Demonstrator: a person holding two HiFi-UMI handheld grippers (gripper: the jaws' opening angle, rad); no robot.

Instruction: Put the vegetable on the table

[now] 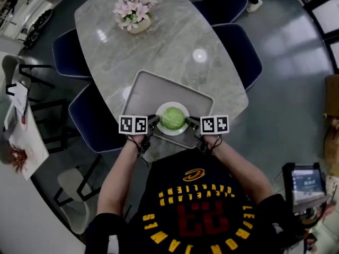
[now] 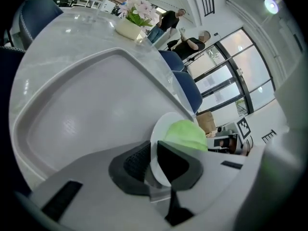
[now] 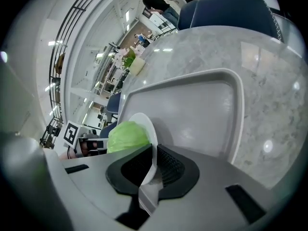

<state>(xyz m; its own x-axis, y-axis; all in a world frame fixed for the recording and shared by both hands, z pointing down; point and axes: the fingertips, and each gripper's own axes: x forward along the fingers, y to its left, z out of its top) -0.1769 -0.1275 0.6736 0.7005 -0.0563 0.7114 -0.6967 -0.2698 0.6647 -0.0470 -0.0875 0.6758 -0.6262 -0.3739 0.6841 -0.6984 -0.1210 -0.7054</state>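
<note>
The cabbage (image 1: 172, 118) sits on a white plate (image 1: 163, 108) over the near end of the tray (image 1: 143, 91), which lies on the table (image 1: 169, 41). The left gripper (image 1: 154, 122) is clamped on the plate's left rim and the right gripper (image 1: 194, 123) on its right rim, likely to keep the plate level so the round cabbage cannot roll off. I cannot tell whether the plate touches the tray.

One cabbage (image 1: 172, 117), one plate (image 1: 173, 133), one tray (image 1: 142, 92)

A bright showroom-like hall, with tall windows (image 2: 236, 66), a marble table (image 1: 175, 57), blue chairs (image 1: 241, 57) and flowers (image 1: 133, 9).
</note>
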